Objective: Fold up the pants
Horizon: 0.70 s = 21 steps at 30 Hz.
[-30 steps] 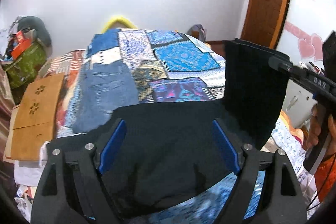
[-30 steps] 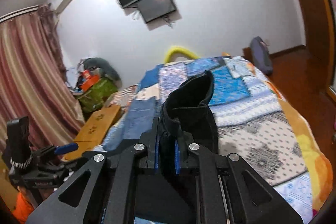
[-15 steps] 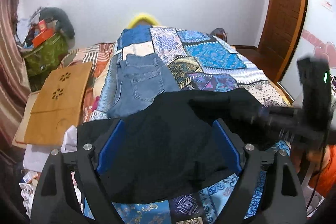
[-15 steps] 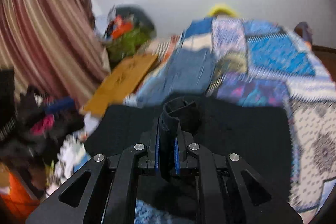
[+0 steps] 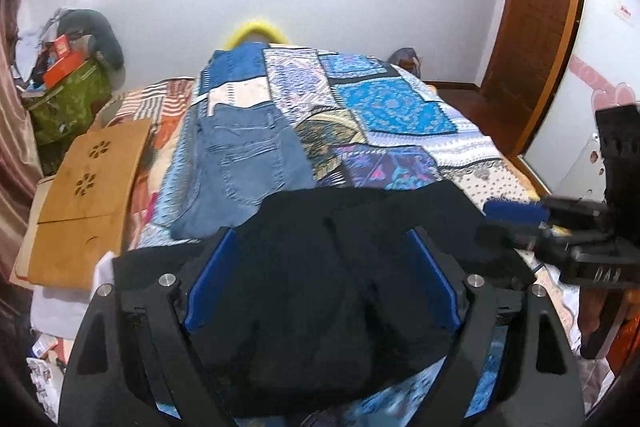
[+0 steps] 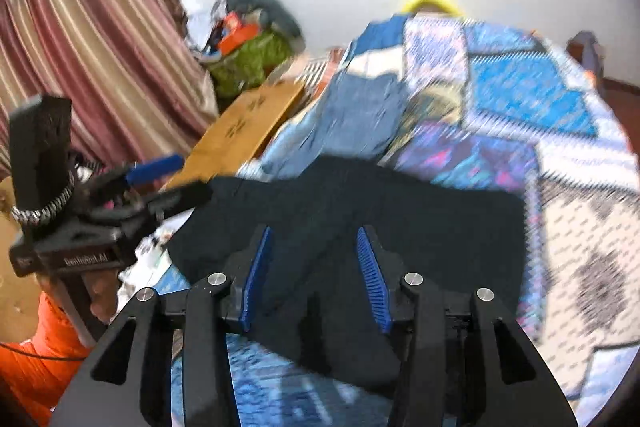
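Note:
Black pants (image 5: 328,287) lie folded on the near end of the patchwork bed; they also show in the right wrist view (image 6: 400,227). My left gripper (image 5: 320,247) is open, its blue pads wide apart above the pants, holding nothing. It also shows at the left of the right wrist view (image 6: 168,183). My right gripper (image 6: 314,239) is open over the pants' near edge, empty. It also shows at the right of the left wrist view (image 5: 508,223).
Folded blue jeans (image 5: 244,163) lie beyond the black pants on the patchwork quilt (image 5: 392,107). A wooden lap table (image 5: 88,187) and clutter (image 5: 68,91) sit left of the bed. A wooden door (image 5: 536,27) is at the right; a curtain (image 6: 92,47) hangs left.
My right gripper has let go of the black pants, which it held pinched and raised, and now stands open. The lifted flap has come down flat on the bed. My left gripper stayed open.

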Available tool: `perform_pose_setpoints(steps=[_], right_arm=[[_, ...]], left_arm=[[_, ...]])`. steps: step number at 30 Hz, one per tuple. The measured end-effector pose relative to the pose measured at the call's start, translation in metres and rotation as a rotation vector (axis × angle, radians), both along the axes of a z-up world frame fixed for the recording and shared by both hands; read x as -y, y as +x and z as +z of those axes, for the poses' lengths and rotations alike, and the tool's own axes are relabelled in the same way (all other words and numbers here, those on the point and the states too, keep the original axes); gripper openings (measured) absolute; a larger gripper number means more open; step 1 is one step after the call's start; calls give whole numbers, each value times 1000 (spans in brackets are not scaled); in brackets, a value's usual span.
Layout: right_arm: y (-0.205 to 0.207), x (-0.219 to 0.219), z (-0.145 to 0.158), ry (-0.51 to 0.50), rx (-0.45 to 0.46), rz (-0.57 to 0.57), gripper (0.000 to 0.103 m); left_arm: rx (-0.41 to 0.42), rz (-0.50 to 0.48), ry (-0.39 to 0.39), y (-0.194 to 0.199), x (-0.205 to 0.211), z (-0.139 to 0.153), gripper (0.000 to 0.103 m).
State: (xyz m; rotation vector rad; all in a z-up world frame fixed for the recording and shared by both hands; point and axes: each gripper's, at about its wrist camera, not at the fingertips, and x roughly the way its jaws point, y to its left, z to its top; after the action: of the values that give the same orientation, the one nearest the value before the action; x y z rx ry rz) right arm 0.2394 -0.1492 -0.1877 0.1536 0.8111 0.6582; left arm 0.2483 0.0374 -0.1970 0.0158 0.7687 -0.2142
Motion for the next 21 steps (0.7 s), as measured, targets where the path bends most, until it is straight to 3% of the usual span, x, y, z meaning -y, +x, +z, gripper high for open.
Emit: perform_pose_setpoints(steps=[2,3,5,7,10,13,15,21], right_arm=[[5,13,3,-36,37,-39,41],[10,20,0,-55,46,-52,41],[17,30,-9,-79,45,-62,41],[27,36,-20,-104,17,-56,41],[36,37,-47,-150,-40,-21,36],[36,32,-72,-209,-101,39,31],[32,32,-81,-229,-93,63,31],[9,55,-80,-233,-103,74,30]], left_arm=[[-18,-24,-14,12,14,-3,85],[-28,-37,-18,18,20,-6,80],[-65,-58,-18,29,34,-14,64],[-127,-100,-30,41,50,-27,40],[-247,-160,-45,58,71,-53,26],[-327,-174,24,68,89,-84,26],[-364,-180,61,70,93,-100,26],[-343,-187,3,53,72,-98,26]])
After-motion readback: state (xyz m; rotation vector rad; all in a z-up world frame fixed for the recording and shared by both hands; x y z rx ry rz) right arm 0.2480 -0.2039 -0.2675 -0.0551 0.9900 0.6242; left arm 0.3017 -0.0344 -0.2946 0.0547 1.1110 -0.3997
